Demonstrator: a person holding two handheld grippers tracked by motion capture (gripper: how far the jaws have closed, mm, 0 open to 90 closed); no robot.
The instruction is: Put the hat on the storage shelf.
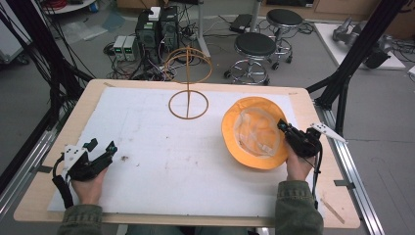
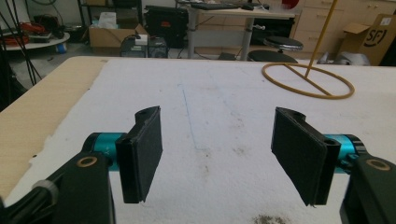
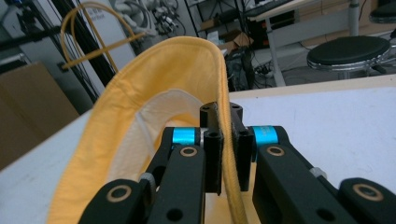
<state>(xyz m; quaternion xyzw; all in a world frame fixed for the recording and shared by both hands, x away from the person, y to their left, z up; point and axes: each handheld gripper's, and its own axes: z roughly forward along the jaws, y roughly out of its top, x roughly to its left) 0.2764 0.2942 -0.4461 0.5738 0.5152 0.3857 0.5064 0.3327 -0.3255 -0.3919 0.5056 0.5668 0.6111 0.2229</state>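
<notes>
White padding covers the bench, stained in places. Nearest, the left gripper rests with jaws spread on nothing. The right gripper has its jaws pinched on the brim of the yellow hat, which lies crown down at the right. The thin brim could slip from so small a bite if pulled. Beyond stands the wire hat stand, nothing between; stools and cables lie behind.

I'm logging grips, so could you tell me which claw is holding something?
The right claw, shut on the hat brim; the left claw stands open over bare table.
</notes>
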